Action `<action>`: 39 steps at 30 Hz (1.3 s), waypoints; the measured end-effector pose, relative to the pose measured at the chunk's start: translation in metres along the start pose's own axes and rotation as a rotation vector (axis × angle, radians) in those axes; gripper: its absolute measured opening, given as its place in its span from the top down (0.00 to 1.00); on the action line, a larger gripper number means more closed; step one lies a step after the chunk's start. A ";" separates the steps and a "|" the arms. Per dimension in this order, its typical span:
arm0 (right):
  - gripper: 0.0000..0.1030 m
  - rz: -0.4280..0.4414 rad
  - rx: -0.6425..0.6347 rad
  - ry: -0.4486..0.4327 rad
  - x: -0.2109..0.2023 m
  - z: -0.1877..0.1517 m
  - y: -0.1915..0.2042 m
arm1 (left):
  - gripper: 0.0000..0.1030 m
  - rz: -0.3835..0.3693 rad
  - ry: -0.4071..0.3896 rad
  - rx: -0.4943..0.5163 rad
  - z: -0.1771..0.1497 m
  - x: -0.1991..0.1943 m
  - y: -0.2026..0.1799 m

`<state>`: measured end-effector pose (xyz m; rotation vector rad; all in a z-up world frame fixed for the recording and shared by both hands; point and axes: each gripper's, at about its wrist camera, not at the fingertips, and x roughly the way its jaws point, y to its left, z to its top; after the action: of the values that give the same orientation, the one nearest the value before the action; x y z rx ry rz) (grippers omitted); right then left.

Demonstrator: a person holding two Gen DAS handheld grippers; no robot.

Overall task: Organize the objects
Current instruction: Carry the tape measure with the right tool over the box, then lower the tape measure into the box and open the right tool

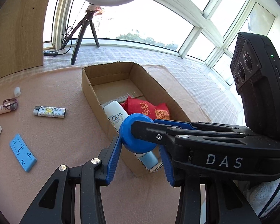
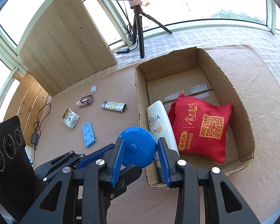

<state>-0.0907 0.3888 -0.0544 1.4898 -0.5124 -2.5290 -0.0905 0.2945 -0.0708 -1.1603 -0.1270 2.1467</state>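
Progress looks partial: you have two things inside the open brown cardboard box (image 2: 205, 65), a white sunscreen tube marked AQUA (image 2: 158, 119) lying along its left wall and a red fabric pouch with gold print (image 2: 201, 128) just beside it, touching or nearly so. The piece in hand is the round blue plastic disc with a centre button (image 2: 136, 147), held in the air over the near left corner of the box, not yet inside. Your right gripper (image 2: 141, 142) has its fingers (image 2: 119, 158) clamped across the disc's rim. Your left gripper (image 1: 140, 145) sits around the same disc with its fingers (image 1: 113, 158) on either side, but you cannot tell from these views whether they press on it or only flank it. Left out on the pink cloth-covered worktop (image 2: 112, 78), well apart from the box, are a white lighter with a printed pattern (image 2: 113, 106), a flat light-blue rectangular plastic piece (image 2: 88, 134), a small printed tissue pack (image 2: 70, 120), a short pale tube (image 2: 81, 103) with a dark hair tie (image 2: 86, 99) looped over it, and a little white cap (image 2: 93, 89). By that count you are under halfway, with the disc to be set down in the box and five or six loose items to gather, if all of them belong there.
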 end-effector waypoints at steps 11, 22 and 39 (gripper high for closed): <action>0.68 -0.034 0.062 -0.026 -0.015 0.003 -0.043 | 0.57 -0.031 0.029 0.050 0.008 0.032 -0.034; 0.55 -0.055 0.094 -0.050 -0.018 0.002 -0.057 | 0.39 -0.018 0.042 0.047 0.011 0.042 -0.040; 0.43 -0.045 0.074 -0.058 -0.013 0.004 -0.035 | 0.29 0.023 0.020 0.027 -0.001 0.013 -0.019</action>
<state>-0.0869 0.4264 -0.0548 1.4721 -0.5939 -2.6212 -0.0848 0.3164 -0.0732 -1.1729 -0.0761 2.1498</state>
